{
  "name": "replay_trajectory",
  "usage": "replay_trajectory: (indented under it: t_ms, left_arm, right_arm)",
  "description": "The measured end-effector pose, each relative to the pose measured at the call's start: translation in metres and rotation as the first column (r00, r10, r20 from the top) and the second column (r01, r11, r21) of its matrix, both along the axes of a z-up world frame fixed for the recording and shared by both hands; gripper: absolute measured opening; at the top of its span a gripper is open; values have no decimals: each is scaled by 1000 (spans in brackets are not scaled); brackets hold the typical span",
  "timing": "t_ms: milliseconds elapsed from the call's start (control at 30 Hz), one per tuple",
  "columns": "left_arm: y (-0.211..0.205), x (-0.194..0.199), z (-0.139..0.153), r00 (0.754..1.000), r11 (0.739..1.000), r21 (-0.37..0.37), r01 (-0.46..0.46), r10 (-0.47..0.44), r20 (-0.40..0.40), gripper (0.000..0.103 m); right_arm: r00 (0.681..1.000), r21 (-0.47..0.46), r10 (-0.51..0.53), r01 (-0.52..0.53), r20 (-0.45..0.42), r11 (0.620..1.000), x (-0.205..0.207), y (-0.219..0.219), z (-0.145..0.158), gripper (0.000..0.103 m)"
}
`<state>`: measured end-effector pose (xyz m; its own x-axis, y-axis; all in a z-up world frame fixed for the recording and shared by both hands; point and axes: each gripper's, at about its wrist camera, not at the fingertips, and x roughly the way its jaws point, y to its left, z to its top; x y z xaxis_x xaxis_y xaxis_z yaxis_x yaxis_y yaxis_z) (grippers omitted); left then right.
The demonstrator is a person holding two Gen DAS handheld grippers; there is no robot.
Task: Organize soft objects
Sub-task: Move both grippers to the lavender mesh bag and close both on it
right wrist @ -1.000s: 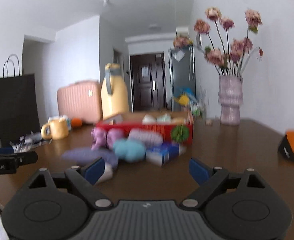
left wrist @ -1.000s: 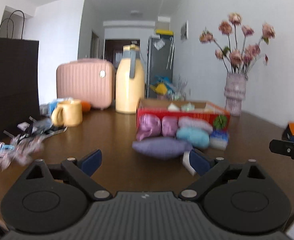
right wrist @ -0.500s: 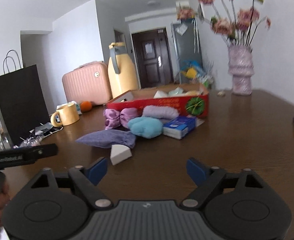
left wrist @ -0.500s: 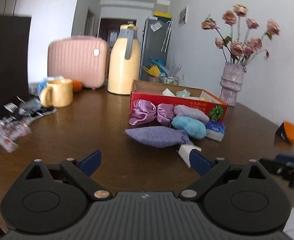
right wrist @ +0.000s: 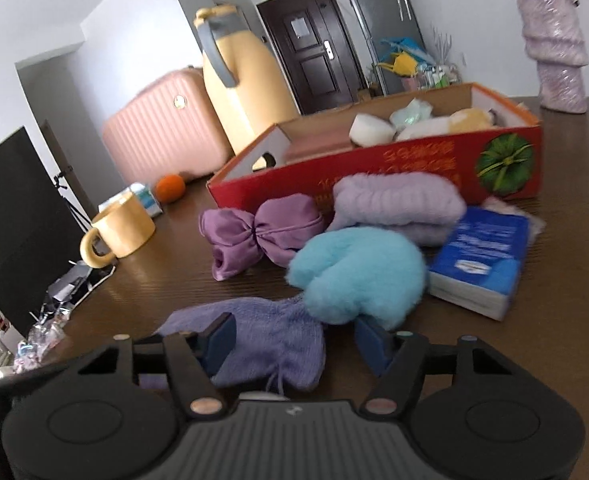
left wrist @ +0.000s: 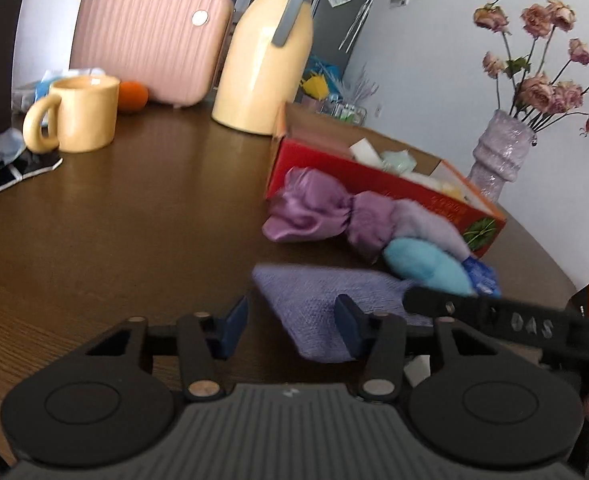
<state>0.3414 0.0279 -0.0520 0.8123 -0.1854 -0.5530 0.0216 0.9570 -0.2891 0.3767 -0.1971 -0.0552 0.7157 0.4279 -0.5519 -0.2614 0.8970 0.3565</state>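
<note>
- Closing from both ends, the left tool (left wrist: 290,326) and right tool (right wrist: 294,338) each straddle the knitted lilac pouch (left wrist: 326,304) lying flat on the bench (left wrist: 134,216), just before the red box (right wrist: 374,160).
- Neither tool's jaws look to press the cloth yet.
- Best to pinch both ends evenly and lift level, clear of the blue plush (right wrist: 358,272) touching it.
</note>
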Motion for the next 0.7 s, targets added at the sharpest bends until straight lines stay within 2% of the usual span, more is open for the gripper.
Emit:
replay_trajectory:
  t_ms: [100,167,200,300,500,700]
  left_arm:
    - [8,3,-6,1000,1000,-13,12,-12,-8,44]
    - [12,6,-8,1000,999,-28,22,-22,-9,35]
    - [13,6,-8,999,999,-37,31,-31,-7,20]
    - [10,5,-6,998,997,-38,67,-67,6,8]
    - [9,-18,16,994,996,-37,76,-73,78,8]
    - [-6,-65,45,981,991,-32,127,-121,152,8]
  right_arm:
    - [1000,3,7,-7,-3,1000,8,6,-6,61]
    - [1000,11,9,-9,2,1000,9,8,-8,47]
    - [1000,6,21,-21,8,1000,9,10,-8,34]
    - [998,-60,34,-31,44,998,4,20,-2,22]
    - [987,-99,63,-48,150,994,-30,21,28,18]
    - [969,-95,56,-34,240,995,-89,-1,57,18]
